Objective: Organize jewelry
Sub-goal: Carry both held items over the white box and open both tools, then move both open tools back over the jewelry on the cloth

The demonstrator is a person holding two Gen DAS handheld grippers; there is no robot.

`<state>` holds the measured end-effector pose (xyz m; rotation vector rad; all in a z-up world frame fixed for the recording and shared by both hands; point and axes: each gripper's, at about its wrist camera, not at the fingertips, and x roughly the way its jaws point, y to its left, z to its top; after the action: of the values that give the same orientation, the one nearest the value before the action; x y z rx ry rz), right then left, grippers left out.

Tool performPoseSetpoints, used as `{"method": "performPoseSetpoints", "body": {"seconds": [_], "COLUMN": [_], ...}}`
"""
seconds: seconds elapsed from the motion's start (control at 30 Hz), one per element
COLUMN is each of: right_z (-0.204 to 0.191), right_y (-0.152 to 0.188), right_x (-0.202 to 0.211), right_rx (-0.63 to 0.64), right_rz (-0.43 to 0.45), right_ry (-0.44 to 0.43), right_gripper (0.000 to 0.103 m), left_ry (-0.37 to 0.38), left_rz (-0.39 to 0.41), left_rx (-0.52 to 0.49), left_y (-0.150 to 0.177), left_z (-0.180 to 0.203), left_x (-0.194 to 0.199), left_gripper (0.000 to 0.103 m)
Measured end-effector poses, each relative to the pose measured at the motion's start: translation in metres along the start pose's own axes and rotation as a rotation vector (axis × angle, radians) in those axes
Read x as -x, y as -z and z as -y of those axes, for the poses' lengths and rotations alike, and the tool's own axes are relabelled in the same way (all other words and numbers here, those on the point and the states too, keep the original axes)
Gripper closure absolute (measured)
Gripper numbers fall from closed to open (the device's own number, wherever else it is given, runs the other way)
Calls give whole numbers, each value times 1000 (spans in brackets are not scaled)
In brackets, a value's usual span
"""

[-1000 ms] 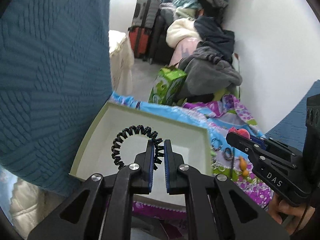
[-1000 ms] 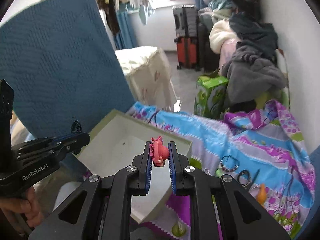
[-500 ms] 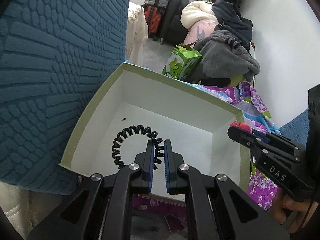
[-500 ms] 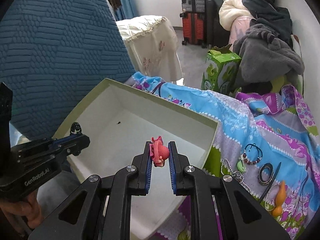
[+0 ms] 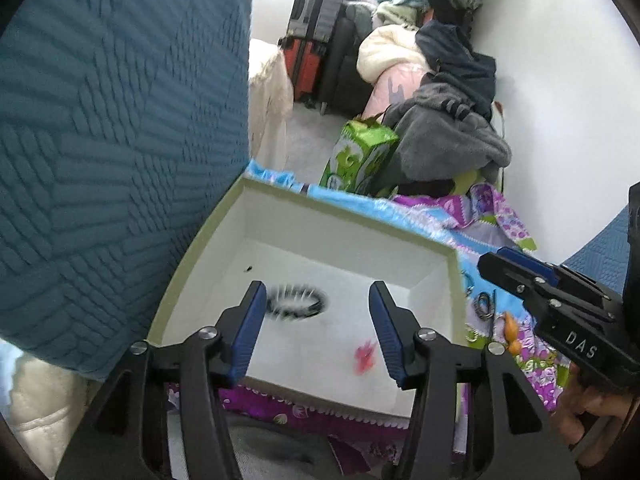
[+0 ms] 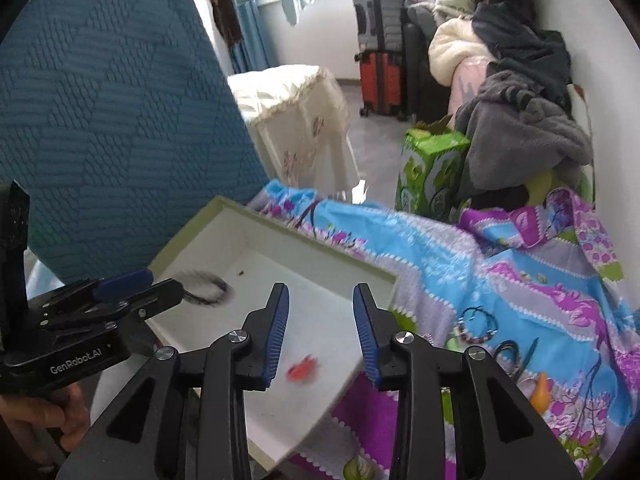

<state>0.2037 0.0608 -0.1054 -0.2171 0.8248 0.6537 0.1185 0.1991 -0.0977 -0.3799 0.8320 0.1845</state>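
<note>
A white box with a green rim (image 5: 400, 236) (image 6: 320, 240) lies on the patterned bedspread. Inside it, a black spiral hair tie (image 5: 296, 303) (image 6: 208, 285) appears blurred, free of any grip. A small red clip (image 5: 365, 358) (image 6: 302, 370) is also blurred inside the box. My left gripper (image 5: 318, 328) hangs over the box with its jaws opening and nothing pressed between them. My right gripper (image 6: 322, 332) is over the box too, jaws opening, the red clip below and apart from its pads.
A teal quilted cushion (image 5: 112, 140) stands against the box's left side. Bracelets and rings (image 6: 478, 326) and an orange piece (image 6: 540, 392) lie on the bedspread right of the box. A green bag (image 6: 432, 168), clothes and suitcases fill the back.
Both grippers opened. The black hair tie left the left gripper and the red clip left the right gripper; both now sit blurred in the box. The box looks farther off than half a second ago.
</note>
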Motion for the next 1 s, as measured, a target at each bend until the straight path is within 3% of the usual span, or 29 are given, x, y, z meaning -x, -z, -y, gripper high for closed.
{"method": "performPoseSetpoints", "body": {"seconds": [0.1, 0.63, 1.0], "right_z": [6, 38, 81], "right_y": [-5, 3, 38], "right_x": [27, 164, 215], "right_rx": [-7, -38, -99], "right_rz": [55, 288, 352], "right_ry": [13, 89, 163], "right_gripper": [71, 70, 69], "left_ry": [-4, 96, 179], "left_rz": [43, 256, 298], "left_rx": [-20, -122, -183], "left_y": [-5, -13, 1], "left_z": [11, 95, 154], "left_x": [19, 119, 141], "left_gripper": [35, 34, 34]}}
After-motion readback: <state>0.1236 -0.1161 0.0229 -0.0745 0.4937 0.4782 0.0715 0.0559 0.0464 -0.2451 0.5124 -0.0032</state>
